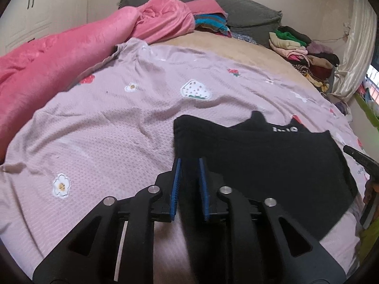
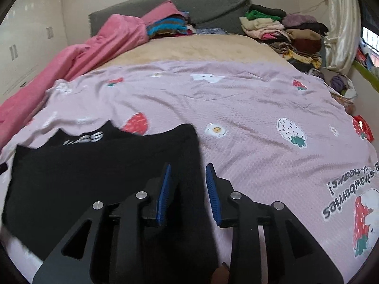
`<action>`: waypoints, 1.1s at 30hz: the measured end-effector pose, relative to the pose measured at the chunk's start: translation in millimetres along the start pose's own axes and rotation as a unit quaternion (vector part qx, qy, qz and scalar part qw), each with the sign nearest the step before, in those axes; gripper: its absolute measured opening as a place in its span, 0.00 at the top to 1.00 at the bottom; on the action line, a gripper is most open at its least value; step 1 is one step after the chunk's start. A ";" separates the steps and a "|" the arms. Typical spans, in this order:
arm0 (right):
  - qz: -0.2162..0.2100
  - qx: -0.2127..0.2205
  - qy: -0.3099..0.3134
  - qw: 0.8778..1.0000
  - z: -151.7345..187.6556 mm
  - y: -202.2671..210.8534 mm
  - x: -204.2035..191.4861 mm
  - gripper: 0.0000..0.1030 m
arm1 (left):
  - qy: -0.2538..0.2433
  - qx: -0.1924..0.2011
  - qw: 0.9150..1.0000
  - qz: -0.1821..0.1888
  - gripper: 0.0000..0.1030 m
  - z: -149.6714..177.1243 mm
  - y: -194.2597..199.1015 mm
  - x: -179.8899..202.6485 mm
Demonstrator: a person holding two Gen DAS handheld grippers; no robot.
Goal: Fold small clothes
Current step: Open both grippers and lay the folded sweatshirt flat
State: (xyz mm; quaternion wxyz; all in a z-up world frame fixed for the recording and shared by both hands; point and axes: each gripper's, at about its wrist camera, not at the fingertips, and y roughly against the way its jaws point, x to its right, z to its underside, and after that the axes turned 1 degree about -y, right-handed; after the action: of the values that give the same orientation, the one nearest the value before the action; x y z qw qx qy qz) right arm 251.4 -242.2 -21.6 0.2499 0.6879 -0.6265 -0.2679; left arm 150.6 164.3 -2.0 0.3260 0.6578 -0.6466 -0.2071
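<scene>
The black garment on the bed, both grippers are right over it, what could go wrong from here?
1. The left gripper and right gripper both stand open over the black garment; closing again could snag one layer and undo the fold.
2. The lilac sheet is wrinkled, so a low grab may pinch it along with the garment.
3. The top edge near the white lettering looks uneven, which may leave the next fold crooked.
</scene>
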 end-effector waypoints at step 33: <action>-0.041 -0.086 0.016 0.995 89.1 34.5 -26.1 0.43 | -0.016 -0.090 0.995 0.051 0.72 79.6 12.3 56.2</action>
State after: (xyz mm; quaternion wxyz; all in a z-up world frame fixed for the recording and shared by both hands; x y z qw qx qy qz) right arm 163.7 -220.0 -61.8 0.3070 0.6932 -0.5685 -0.3195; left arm 91.0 96.7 -40.9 0.3836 0.5887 -0.6630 -0.2583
